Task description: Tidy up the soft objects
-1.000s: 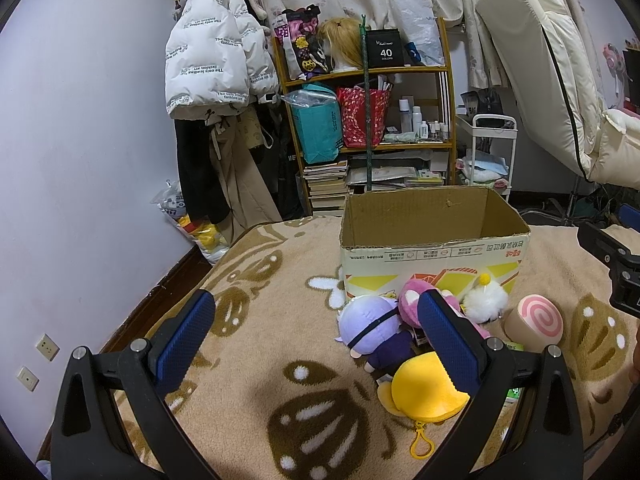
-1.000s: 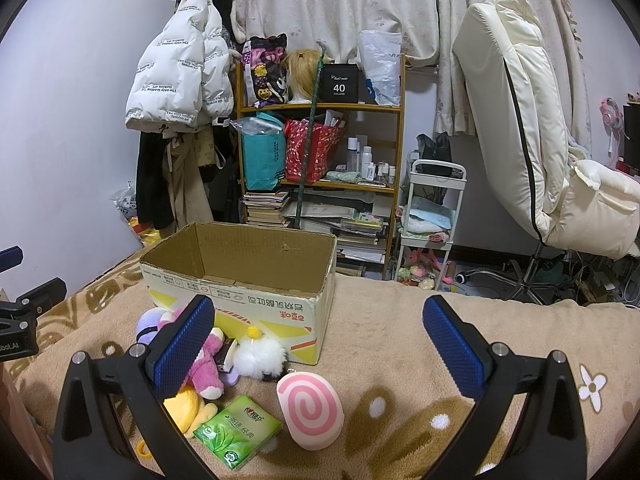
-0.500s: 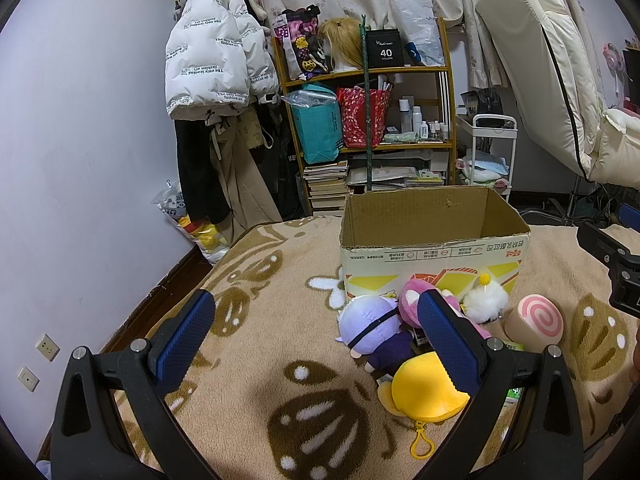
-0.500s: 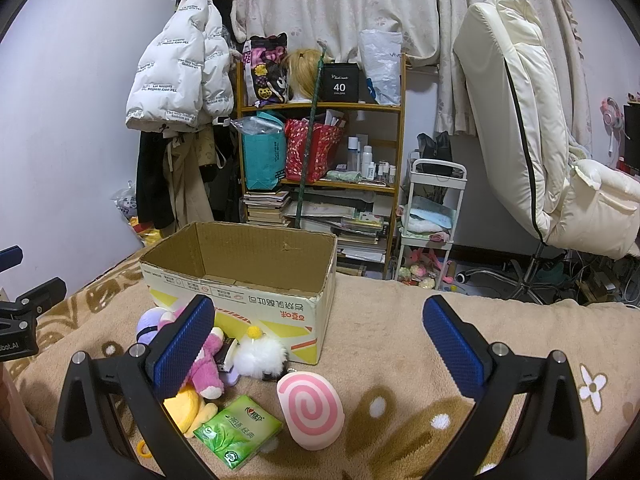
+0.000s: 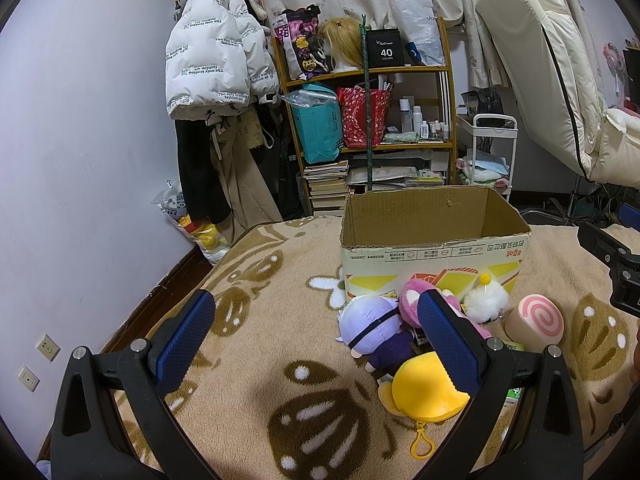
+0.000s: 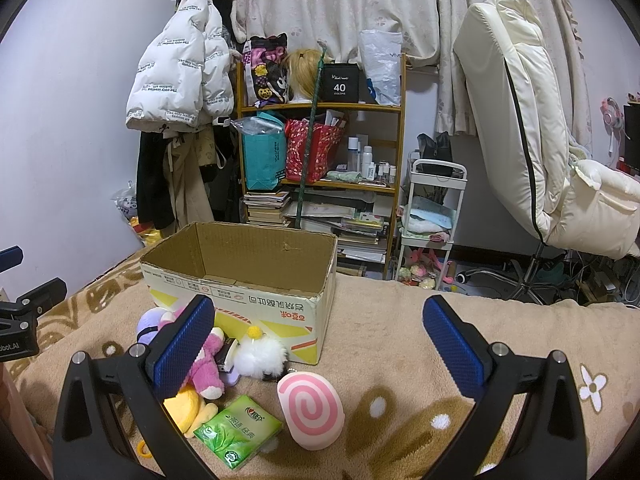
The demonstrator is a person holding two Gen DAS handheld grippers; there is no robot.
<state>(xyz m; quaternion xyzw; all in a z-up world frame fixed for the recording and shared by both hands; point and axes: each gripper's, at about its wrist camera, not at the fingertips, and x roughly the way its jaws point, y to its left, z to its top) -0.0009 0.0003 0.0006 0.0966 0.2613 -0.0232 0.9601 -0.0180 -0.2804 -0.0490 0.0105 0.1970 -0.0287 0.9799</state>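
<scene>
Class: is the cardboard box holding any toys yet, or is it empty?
Empty as far as visible: the box shows bare cardboard walls and floor; the toys lie outside, in front.

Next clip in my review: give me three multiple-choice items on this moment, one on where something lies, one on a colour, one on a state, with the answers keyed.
1. Where does the pink-swirl cushion lie?
A. inside the cardboard box
B. on the blanket in front of the box
C. on the shelf

2. What colour is the tissue pack?
A. green
B. red
C. blue

3. How does the right gripper stand?
A. shut on the white pom-pom
B. shut on nothing
C. open, holding nothing

Answers:
1 B: it rests on the blanket near the front corner of the cardboard box, which shows nothing inside.
2 A: its wrapper is green with leaf print.
3 C: the blue pads stand wide apart with only blanket between them; the left gripper is open too.
</scene>
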